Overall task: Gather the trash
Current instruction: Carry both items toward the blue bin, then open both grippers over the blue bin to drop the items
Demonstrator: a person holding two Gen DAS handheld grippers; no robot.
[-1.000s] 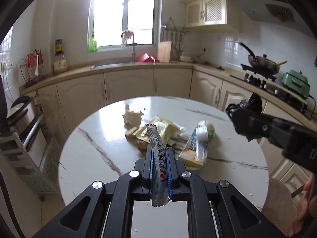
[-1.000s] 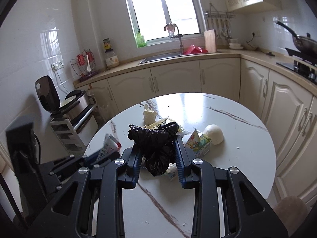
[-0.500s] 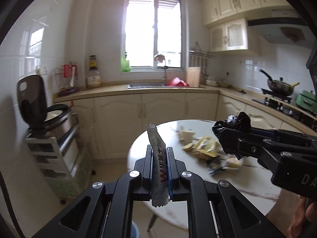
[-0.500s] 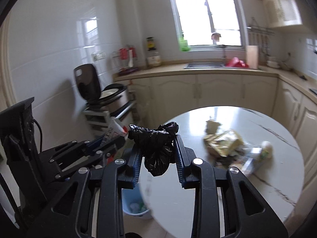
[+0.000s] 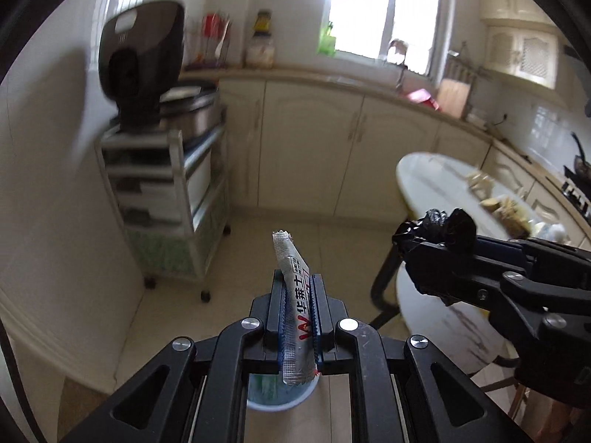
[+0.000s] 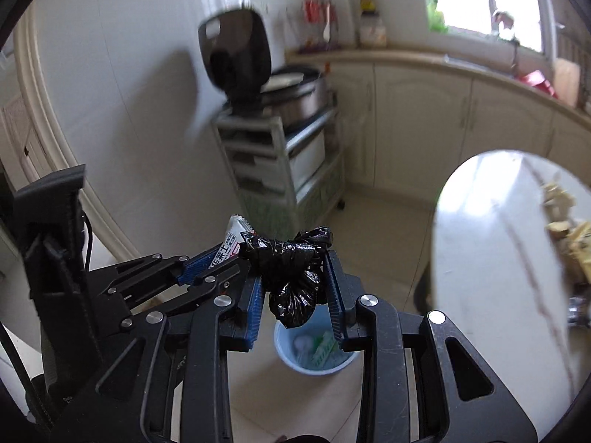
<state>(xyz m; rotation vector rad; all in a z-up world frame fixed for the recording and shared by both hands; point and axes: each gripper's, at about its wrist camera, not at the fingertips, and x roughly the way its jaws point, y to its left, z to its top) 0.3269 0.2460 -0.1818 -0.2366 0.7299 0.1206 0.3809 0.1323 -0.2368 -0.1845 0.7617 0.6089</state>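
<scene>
My left gripper (image 5: 298,288) is shut on a silver snack wrapper (image 5: 293,295) with red and black print, held upright above the floor. My right gripper (image 6: 293,269) is shut on a crumpled black plastic bag (image 6: 291,277). A light blue trash bin (image 6: 314,347) stands on the tiled floor below both grippers, with some trash inside; in the left wrist view only its rim (image 5: 280,402) shows under the fingers. The right gripper (image 5: 417,254) with the black bag (image 5: 443,227) is to the right of the left one. More trash (image 5: 506,206) lies on the round marble table (image 5: 424,181).
A rolling shelf cart (image 5: 173,199) with an open rice cooker (image 5: 147,74) stands by the left wall. Cream cabinets (image 5: 351,147) run along the back under the counter. The table's dark leg (image 5: 384,284) is close to the bin. A chair seat (image 5: 443,325) is at right.
Both grippers have swung left, away from the table, and lowered toward the floor. The blue bin has come into view beneath them. Each still holds its piece of trash.
</scene>
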